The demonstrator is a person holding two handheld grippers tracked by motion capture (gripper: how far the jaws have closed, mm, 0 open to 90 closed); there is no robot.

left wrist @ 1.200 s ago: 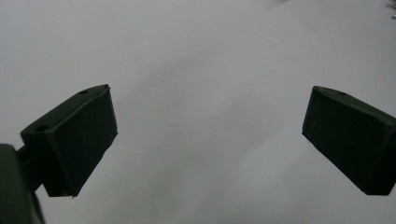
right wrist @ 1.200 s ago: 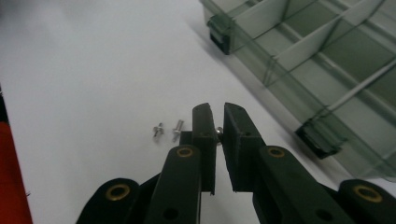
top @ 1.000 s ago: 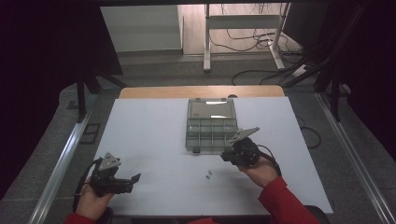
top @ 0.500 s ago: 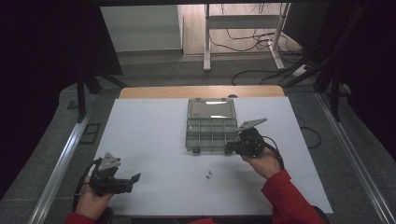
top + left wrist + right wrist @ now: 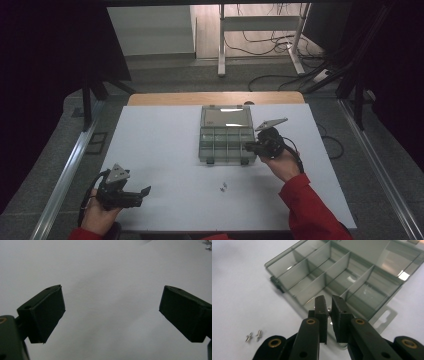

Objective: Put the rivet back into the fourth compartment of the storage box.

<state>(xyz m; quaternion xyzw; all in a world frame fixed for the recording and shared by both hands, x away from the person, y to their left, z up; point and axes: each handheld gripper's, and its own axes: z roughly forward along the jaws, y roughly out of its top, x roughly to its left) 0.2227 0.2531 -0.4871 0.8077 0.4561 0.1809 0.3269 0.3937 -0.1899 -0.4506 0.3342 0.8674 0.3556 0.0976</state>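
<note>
Nearest to us, at the front left corner of the white table [image 5: 165, 150], our left tool [image 5: 137, 194] rests low in the hand, its jaws spread wide with only bare tabletop between them. A little farther in, two small metal screws [image 5: 223, 187] lie loose on the table, just beside each other and a short way in front of the box. Beyond them our right tool [image 5: 329, 308] hovers over the near right corner of the clear compartment box [image 5: 226, 142], jaws drawn narrow around a tiny metal piece [image 5: 329, 310] pinched between the pads; we cannot tell exactly what it is. The box lies open, its lid folded back toward the far side, its divided compartments apparently bare.
</note>
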